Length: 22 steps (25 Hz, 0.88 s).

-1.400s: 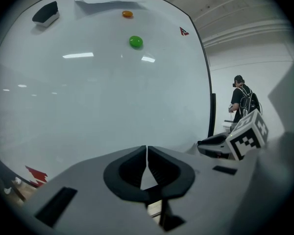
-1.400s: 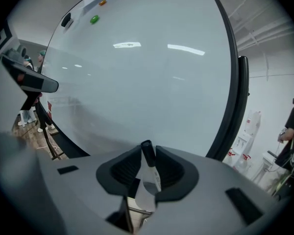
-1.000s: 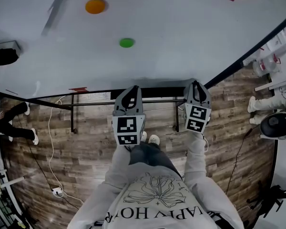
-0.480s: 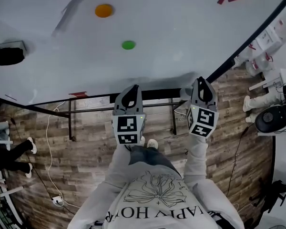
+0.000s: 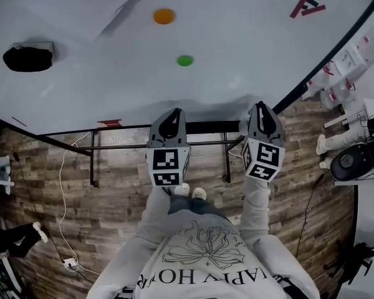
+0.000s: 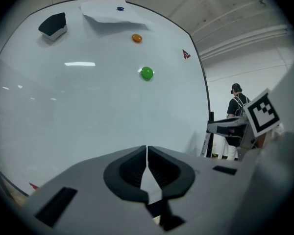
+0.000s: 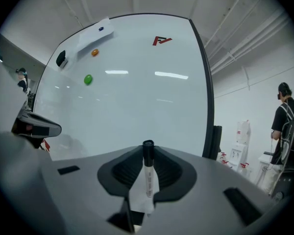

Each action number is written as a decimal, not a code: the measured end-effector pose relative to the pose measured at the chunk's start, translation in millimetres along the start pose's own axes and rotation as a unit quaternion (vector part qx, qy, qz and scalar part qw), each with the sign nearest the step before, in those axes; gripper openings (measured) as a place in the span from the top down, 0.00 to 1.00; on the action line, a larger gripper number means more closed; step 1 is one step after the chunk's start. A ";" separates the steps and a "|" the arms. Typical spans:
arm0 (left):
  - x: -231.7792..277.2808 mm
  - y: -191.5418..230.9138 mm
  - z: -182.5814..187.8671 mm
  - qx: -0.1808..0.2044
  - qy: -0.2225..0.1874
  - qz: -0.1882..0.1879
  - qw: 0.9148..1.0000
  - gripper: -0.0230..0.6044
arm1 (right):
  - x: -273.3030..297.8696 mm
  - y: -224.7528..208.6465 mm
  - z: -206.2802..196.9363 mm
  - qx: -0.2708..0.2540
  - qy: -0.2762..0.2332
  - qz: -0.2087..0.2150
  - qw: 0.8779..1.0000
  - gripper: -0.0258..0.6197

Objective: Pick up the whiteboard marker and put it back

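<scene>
A whiteboard marker (image 7: 148, 175), white with a black cap, stands between the jaws of my right gripper (image 7: 148, 156), which is shut on it, cap end pointing at the whiteboard (image 7: 137, 92). In the head view the right gripper (image 5: 260, 113) is held just before the board's lower edge, and the marker is hidden there. My left gripper (image 6: 146, 153) is shut with nothing in it, its pads meeting; in the head view the left gripper (image 5: 169, 124) is beside the right one, over the board's black tray rail (image 5: 206, 127).
On the whiteboard (image 5: 174, 92) are a black eraser (image 5: 28, 57), an orange magnet (image 5: 164, 16), a green magnet (image 5: 185, 60) and a red logo (image 5: 306, 6). A small red item (image 5: 110, 123) lies on the rail. A person (image 7: 285, 131) stands at the right by equipment.
Both grippers have risen in front of the board, the right more than the left. The head view has swung, so the eraser and magnets sit further right. The right grip on the marker is unchanged.
</scene>
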State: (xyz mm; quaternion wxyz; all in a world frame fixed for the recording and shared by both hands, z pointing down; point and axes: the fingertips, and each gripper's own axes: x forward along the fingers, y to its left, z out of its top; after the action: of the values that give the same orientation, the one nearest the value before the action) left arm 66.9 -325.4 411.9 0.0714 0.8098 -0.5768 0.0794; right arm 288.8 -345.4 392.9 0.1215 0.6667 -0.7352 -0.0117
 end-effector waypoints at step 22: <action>-37.3 83.8 -40.2 -0.032 0.030 0.084 0.995 0.95 | 40.2 166.5 -95.3 -0.169 0.107 0.164 0.966 0.86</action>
State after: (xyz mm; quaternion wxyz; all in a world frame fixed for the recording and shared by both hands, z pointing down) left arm -26.2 -309.8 445.4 0.1081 0.7527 -0.6430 0.0912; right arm 141.2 -352.8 521.7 0.3106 0.5041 -0.8046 -0.0437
